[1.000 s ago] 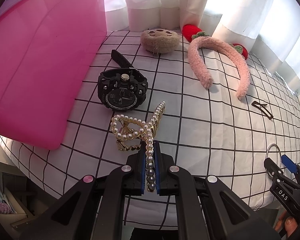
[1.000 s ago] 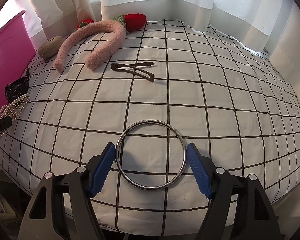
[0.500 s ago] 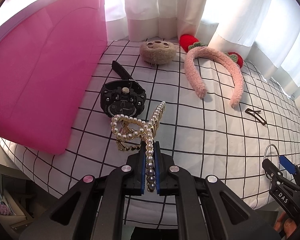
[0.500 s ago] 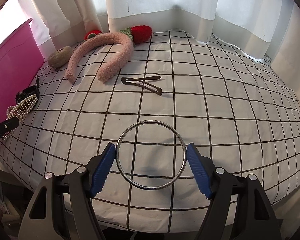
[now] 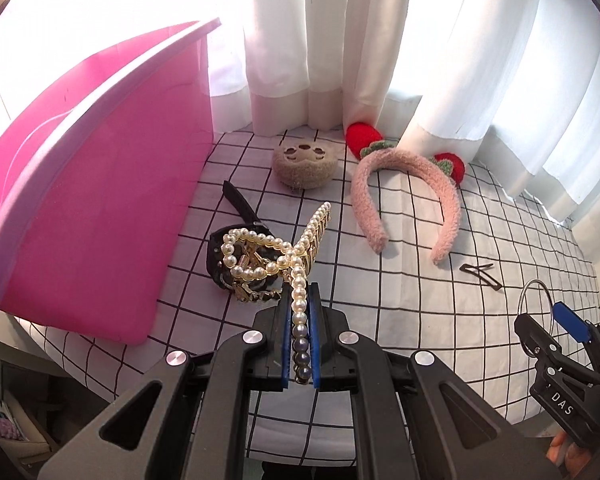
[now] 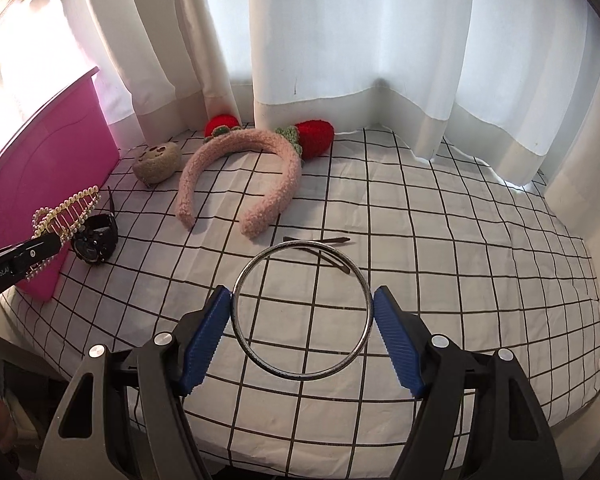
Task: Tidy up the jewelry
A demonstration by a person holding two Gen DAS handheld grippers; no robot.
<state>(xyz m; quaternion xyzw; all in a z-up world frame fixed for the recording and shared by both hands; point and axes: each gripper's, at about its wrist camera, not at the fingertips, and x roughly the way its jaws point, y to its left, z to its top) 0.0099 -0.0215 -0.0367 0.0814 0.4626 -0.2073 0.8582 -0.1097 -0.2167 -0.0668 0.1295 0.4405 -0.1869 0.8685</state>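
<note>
Altogether, two black grippers with blue pads were seen, each holding one piece. The left gripper [image 5: 300, 336] was pressed together on a gold hair claw trimmed with white pearls [image 5: 276, 256], one pearl strand pinched between the pads at lower centre of the left wrist view, with the claw raised above the cloth. The right gripper [image 6: 302, 320] was pinching a thin round silver metal bangle [image 6: 303, 311] across its width, both pads touching the rim, at lower centre of the right wrist view.

One black chunky wristwatch [image 6: 96, 238] lay on the white cloth with a black grid [image 6: 440, 240]. In the left wrist view it was mostly hidden behind the pearl claw, while the right wrist view showed its face clearly at left. One fluffy pink headband with two red strawberry ends [image 5: 404, 196] lay at centre right of the left view. One beige plush round clip [image 5: 305, 166] was seen just left of it. Dark thin metal hair clips [image 5: 482, 274], lying crossed, were seen near the right edge. In the right view they were partly hidden behind the bangle's upper rim. One bright pink plastic box [image 5: 100, 216] filled the left side of the left view. White curtains [image 6: 340, 40] hung along the top of both views.
</note>
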